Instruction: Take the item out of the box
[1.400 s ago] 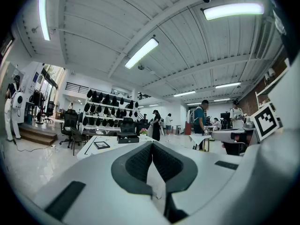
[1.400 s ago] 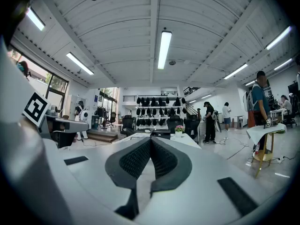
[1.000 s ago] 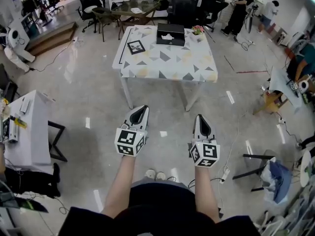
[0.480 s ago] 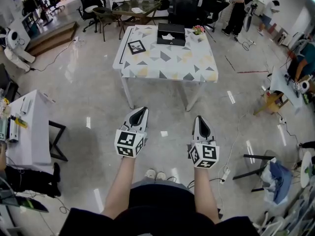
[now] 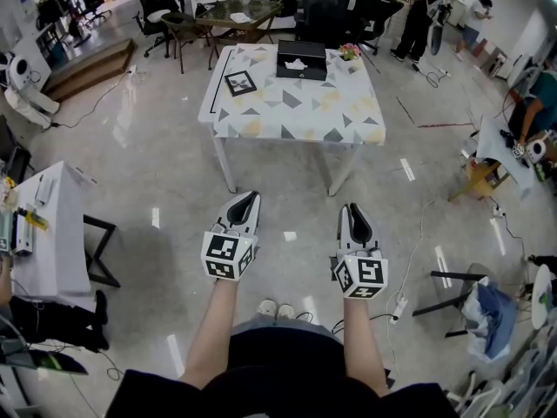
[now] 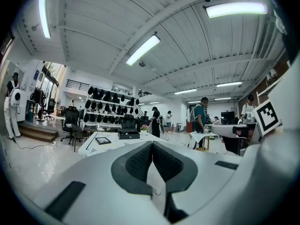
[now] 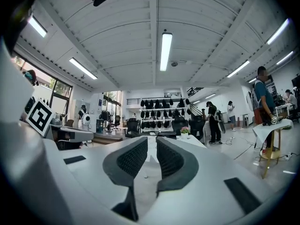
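A black box (image 5: 301, 60) stands at the far side of a table covered in a triangle-patterned cloth (image 5: 287, 111), well ahead of me across bare floor. In the left gripper view the box (image 6: 128, 134) shows small on that table. My left gripper (image 5: 251, 196) is held at waist height, its pads (image 6: 140, 161) pressed together at the tips with nothing in them. My right gripper (image 5: 354, 207) hangs beside it; its jaws are opening, with a narrow empty gap between the pads (image 7: 133, 157). Both are far short of the table.
On the table also lie a framed square marker (image 5: 240, 83) and a small flower pot (image 5: 350, 52). Office chairs (image 5: 324, 7) stand behind it. A white side table (image 5: 54, 233) is at my left, a black stool (image 5: 452, 293) and floor cables at my right. People (image 5: 424, 11) stand at the back right.
The right gripper's jaws have parted slightly from shut. Both grippers stay in nearly the same place; the left one stays shut.
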The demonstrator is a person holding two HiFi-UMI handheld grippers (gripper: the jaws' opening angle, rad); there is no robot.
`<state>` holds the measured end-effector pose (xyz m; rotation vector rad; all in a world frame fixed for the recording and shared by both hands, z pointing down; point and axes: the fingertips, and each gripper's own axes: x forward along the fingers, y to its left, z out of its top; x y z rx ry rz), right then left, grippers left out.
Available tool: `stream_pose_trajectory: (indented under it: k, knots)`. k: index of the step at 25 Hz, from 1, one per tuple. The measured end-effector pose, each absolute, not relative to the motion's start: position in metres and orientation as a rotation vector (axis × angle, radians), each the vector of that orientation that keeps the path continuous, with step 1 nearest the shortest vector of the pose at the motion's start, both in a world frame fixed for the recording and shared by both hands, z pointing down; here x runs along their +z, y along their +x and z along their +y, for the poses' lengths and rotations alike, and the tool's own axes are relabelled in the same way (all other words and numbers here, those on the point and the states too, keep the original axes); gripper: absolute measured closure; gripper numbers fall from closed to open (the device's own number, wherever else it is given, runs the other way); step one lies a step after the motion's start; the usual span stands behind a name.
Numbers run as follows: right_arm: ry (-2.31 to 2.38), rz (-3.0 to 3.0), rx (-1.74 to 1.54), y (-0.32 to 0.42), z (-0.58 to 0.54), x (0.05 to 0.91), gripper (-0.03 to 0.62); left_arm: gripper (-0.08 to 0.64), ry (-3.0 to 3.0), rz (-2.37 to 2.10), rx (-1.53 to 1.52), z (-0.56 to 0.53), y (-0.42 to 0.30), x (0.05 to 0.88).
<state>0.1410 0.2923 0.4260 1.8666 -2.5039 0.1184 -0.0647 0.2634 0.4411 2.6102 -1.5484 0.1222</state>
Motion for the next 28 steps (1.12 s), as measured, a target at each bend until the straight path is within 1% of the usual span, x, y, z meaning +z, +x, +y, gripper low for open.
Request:
stream_pose_trajectory:
  k: [4,9,18,28]
  knots:
    - [1.838,-2.548,0.128,0.134,0.291,0.424,0.482,0.54,2.61,-1.538,0.122,0.261,-0.067,0.443]
    - [1.84,-2.553,0.146,0.128,0.288,0.425,0.439,0.54,2.618,-1.523,0.12,0.255,-0.07,0.444]
    - [1.884,-2.55,0.134,0.12,0.277,0.422,0.425,0.54,2.661,-1.493,0.101,0.239,-0.079,0.441]
    - [1.935,-2.534,0.141,0.12,0.257,0.423,0.425,0.54,2.685,-1.483,0.094,0.214,-0.086,0.439]
